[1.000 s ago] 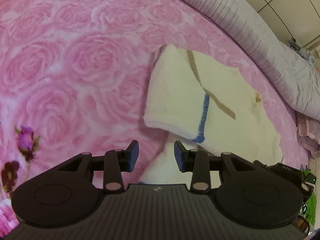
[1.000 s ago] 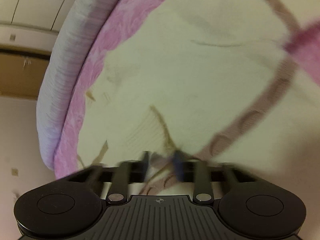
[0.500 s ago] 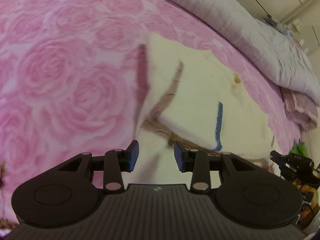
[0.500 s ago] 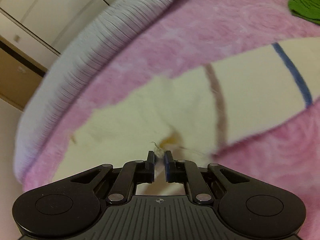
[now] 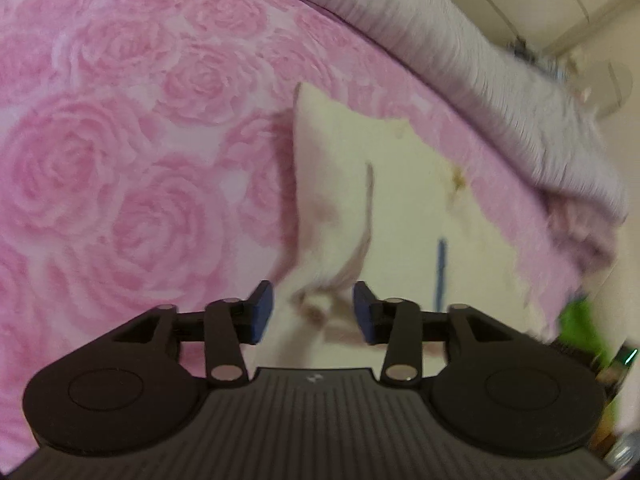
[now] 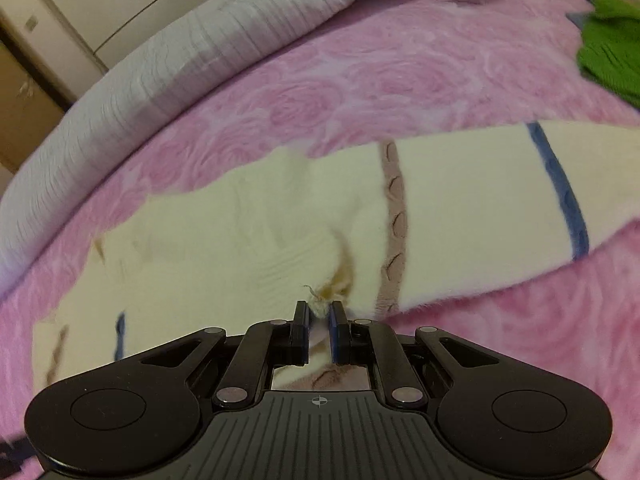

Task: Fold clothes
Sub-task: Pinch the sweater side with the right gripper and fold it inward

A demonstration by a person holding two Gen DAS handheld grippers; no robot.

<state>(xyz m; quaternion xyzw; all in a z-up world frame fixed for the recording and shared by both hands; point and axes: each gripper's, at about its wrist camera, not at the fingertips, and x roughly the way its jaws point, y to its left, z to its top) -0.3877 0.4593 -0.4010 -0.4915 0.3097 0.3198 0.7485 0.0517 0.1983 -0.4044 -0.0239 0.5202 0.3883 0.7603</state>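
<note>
Cream towel [image 6: 460, 208] lies folded on pink rose blanket [image 5: 120, 160], brown and blue stripes across it. Right gripper [image 6: 319, 314] clamped tight on frayed towel corner, cloth pinched between pads. Left gripper [image 5: 313, 306] jaws opening, towel edge lying between them, pads clear of cloth. Grey quilt [image 6: 180, 52] bunched along far blanket edge. Green garment [image 6: 612, 48] near the towel's far end.

Each black hand-held gripper [image 5: 313, 308] [image 6: 319, 322] has ribbed housing, silver rivets, seemingly blue pads.
</note>
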